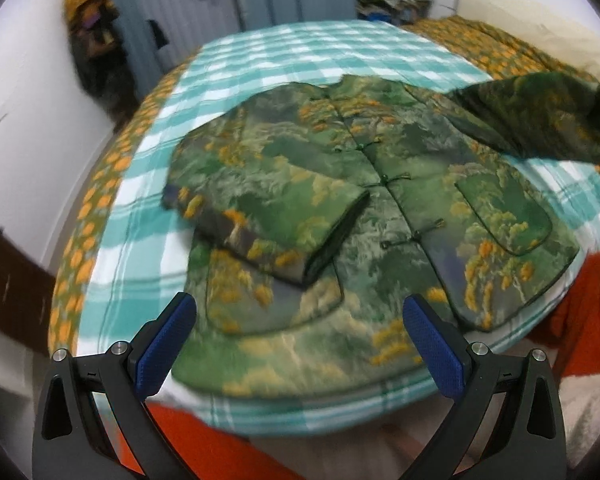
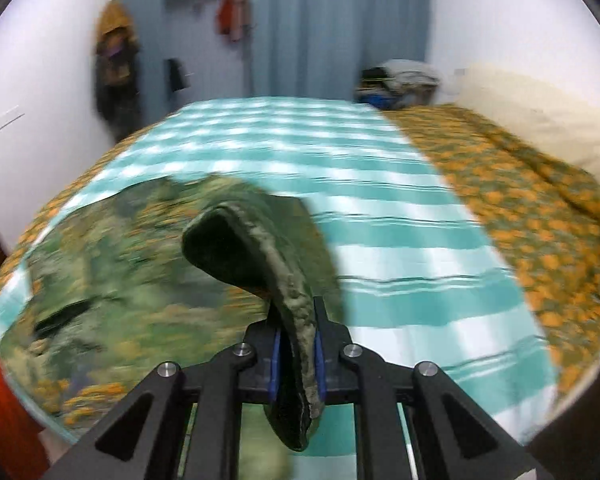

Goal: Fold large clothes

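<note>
Jacket [image 1: 380,208] sleeve [image 2: 260,256] is pinched thinly by our right gripper [image 2: 298,354]; it could slip toward nine o'clock. Our left gripper [image 1: 300,344] stands spread, empty.

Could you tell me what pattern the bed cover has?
Teal-and-white check bed cover, clearest in the left wrist view.

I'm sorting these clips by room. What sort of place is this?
Most likely a bedroom: a bed with a teal checked cover, a pillow at its head, and clothes hanging on the wall.
</note>
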Tool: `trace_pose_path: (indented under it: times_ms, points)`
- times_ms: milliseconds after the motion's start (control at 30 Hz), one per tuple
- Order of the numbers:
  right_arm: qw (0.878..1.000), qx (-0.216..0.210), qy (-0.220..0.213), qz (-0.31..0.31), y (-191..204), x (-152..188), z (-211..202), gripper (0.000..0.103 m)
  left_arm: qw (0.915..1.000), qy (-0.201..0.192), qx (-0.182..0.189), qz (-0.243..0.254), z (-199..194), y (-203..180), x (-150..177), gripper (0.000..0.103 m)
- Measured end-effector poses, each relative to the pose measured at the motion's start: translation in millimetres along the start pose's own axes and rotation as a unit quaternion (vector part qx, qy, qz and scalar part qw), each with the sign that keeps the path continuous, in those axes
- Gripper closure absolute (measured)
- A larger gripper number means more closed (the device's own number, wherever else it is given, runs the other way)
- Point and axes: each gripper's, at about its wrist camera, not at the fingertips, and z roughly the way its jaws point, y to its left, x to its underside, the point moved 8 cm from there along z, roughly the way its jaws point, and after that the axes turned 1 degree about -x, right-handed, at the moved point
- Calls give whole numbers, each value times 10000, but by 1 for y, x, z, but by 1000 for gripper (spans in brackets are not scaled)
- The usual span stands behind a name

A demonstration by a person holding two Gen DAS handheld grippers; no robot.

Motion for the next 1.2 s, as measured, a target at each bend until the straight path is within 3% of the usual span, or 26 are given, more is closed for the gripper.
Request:
trace_pose_path:
  times_ms: [100,133,167,233,333,467,567,633,667,700,833,967,1100,1200]
  points:
    - [9972,737,0,154,-56,3,12,89,9988,193,211,407,26,-1,-13,0]
    - [9956,914,59,209,-68,5,16,80,9978,244,230,564,35,-3,-16,0]
    - [9924,1191,150,275,-85,10,19,65,9964,280,231,769,45,-5,-19,0]
    - [9837,1731,215,429,-105,19,17,57,9932,310,177,1106,60,-9,-22,0]
    - [9853,1564,121,678,-104,30,2,54,9861,454,165,1589,92,-19,-25,0]
    - [9926,1085,60,539,-58,45,-15,51,9804,772,118,1808,139,-21,-22,0]
    - [9968,584,14,538,-18,58,-25,51,9842,1013,259,1426,164,-8,-18,5]
    - [9982,248,36,542,12,67,-28,50,9875,1023,712,964,164,-1,-19,32]
    - [9987,80,62,507,30,71,-30,50,9866,1018,1055,712,159,1,-20,59]
    - [9989,-48,87,461,43,76,-29,50,9878,945,1092,576,151,7,-23,93]
    - [9986,-447,177,210,87,85,-24,50,9947,516,859,238,112,41,-36,93]
    - [9973,-698,225,81,115,85,-22,50,9967,-32,601,-549,60,116,-50,93]
    - [9970,-759,147,-47,124,83,-24,50,9937,-264,-6,-1092,37,198,-51,91]
    - [9969,-753,231,-58,127,85,-20,50,9839,-252,-581,-1669,31,263,-37,83]
